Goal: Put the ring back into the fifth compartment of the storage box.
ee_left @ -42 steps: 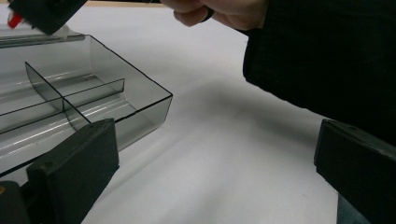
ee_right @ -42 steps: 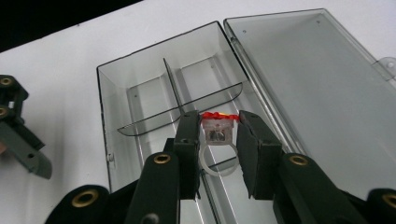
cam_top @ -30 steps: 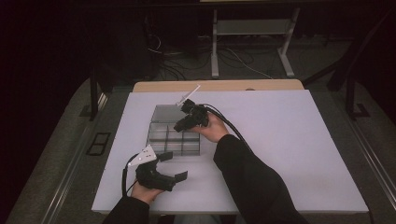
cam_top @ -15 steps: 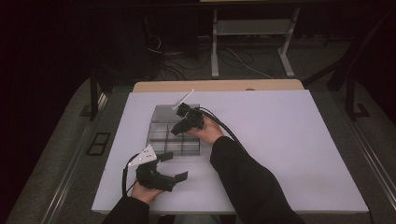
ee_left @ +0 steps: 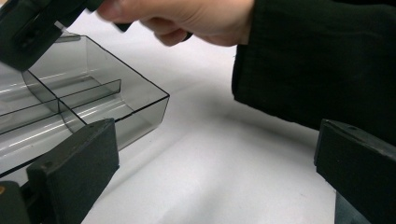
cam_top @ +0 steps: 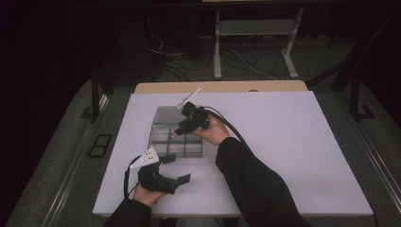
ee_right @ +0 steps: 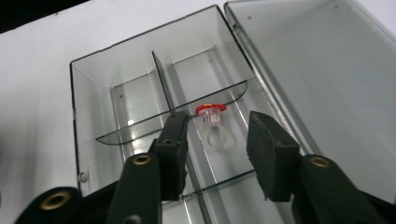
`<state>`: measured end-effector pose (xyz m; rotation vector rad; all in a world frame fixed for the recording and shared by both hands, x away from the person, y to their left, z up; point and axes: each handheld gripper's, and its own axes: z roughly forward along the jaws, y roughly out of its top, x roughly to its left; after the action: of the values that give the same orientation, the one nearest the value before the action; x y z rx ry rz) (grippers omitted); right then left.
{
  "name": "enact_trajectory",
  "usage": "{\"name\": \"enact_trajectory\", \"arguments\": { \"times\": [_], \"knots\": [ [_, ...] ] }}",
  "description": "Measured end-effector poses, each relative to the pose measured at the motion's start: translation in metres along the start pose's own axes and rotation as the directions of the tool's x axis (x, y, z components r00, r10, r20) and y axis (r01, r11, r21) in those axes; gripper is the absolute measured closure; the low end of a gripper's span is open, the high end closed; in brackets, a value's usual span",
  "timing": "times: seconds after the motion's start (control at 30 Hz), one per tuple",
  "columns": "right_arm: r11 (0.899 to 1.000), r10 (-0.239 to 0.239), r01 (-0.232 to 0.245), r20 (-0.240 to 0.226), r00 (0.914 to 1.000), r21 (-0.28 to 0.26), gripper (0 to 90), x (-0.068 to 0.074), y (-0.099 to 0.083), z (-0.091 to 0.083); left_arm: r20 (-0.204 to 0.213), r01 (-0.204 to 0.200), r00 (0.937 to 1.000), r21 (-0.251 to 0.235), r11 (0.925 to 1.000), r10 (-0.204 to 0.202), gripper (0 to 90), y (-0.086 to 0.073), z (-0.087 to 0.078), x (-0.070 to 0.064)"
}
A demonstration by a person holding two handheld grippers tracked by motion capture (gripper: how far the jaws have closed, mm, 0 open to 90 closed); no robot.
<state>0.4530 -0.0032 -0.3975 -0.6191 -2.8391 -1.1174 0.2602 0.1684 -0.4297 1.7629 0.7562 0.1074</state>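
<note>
A clear plastic box (cam_top: 163,142) with dividers lies on the white table, its lid (ee_right: 322,79) folded open beside it. In one middle compartment lies a clear ring with a red top (ee_right: 212,123). My right gripper (ee_right: 218,148) hovers open just above that compartment, one jaw on each side of the ring and neither touching it. In the high view the right gripper (cam_top: 179,130) tilts down into the box. My left gripper (cam_top: 177,169) rests open near the table's front edge, nothing between its jaws, and it points at the box's front corner (ee_left: 140,100).
The white board (cam_top: 293,156) stretches wide to the right of the box. The person's right sleeve (cam_top: 255,179) crosses the front middle of the table. Dark floor, cables and a stand's legs (cam_top: 255,52) lie beyond the far edge.
The right gripper has dropped a little and shifted slightly left over the box. The left gripper has stayed where it was.
</note>
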Motion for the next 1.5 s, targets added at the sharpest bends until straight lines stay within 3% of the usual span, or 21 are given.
{"name": "enact_trajectory", "arguments": {
  "times": [0.3,0.47,0.6,0.63,0.77,1.5],
  "knots": [
    [0.999,0.021,-0.02,0.02,0.9996,-0.039,36.6,0.004,-0.005,-0.026,0.0,0.005,1.0,-0.003,1.0,-0.005,0.0,0.0,-0.001,0.001],
    [0.998,0.047,-0.046,0.032,0.9984,-0.044,14.3,0.006,-0.013,-0.041,-0.002,0.003,1.0,-0.002,1.0,-0.003,0.0,0.0,-0.001,0.001],
    [0.996,0.066,-0.064,0.02,0.9976,-0.069,6.2,0.007,-0.022,-0.058,-0.002,0.006,1.0,-0.003,1.0,-0.006,0.0,0.0,0.0,0.001],
    [0.994,0.079,-0.077,0.018,0.9967,-0.078,0.0,0.008,-0.024,-0.061,-0.003,0.003,1.0,0.0,1.0,-0.003,0.0,0.0,0.0,0.001],
    [0.989,0.111,-0.108,0.023,0.9935,-0.098,0.0,0.013,-0.033,-0.075,-0.004,0.003,1.0,0.001,1.0,-0.003,0.0,0.0,0.0,0.001],
    [0.978,0.126,-0.113,0.064,0.9899,-0.173,0.0,0.025,-0.089,-0.135,-0.009,0.015,0.9998,-0.002,0.9999,-0.015,0.0,-0.001,0.0,0.002]
  ]
}}
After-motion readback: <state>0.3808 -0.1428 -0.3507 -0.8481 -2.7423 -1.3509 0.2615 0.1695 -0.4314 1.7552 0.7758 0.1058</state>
